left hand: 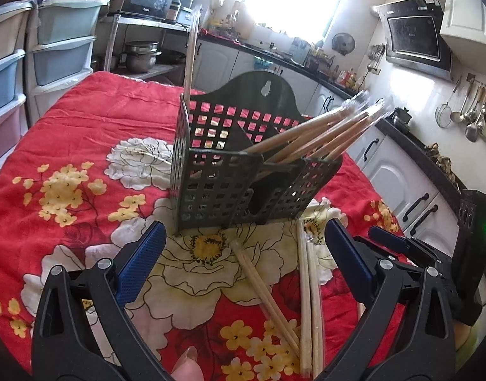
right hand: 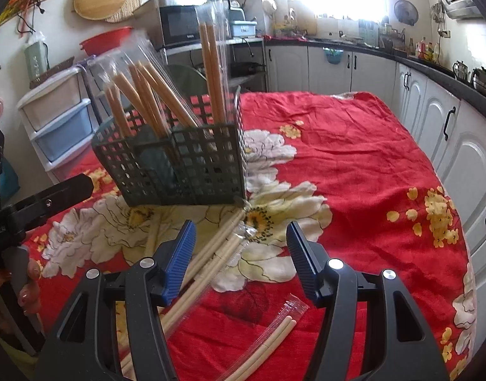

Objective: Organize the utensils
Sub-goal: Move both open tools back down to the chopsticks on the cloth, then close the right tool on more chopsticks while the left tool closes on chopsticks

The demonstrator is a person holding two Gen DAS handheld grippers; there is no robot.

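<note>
A dark green slotted utensil holder (left hand: 243, 174) stands on the red flowered tablecloth (left hand: 84, 120). Several wrapped wooden chopsticks (left hand: 322, 130) lean in its compartments. More wrapped chopsticks (left hand: 268, 295) lie loose on the cloth in front of it. My left gripper (left hand: 243, 254) hangs open just above them, with nothing between its blue pads. In the right wrist view the holder (right hand: 179, 165) sits ahead on the left. My right gripper (right hand: 243, 241) is open over a loose bundle of chopsticks (right hand: 217, 254) that runs under its left finger. Another wrapped pair (right hand: 274, 343) lies nearer, below the gripper.
Stacked plastic drawers (left hand: 58, 50) stand beyond the table's far left corner. White cabinets (right hand: 465, 146) with a dark counter run along the right side. The left gripper's black arm (right hand: 46, 197) and a hand reach in at the left edge. Bare cloth (right hand: 369, 158) spreads to the right of the holder.
</note>
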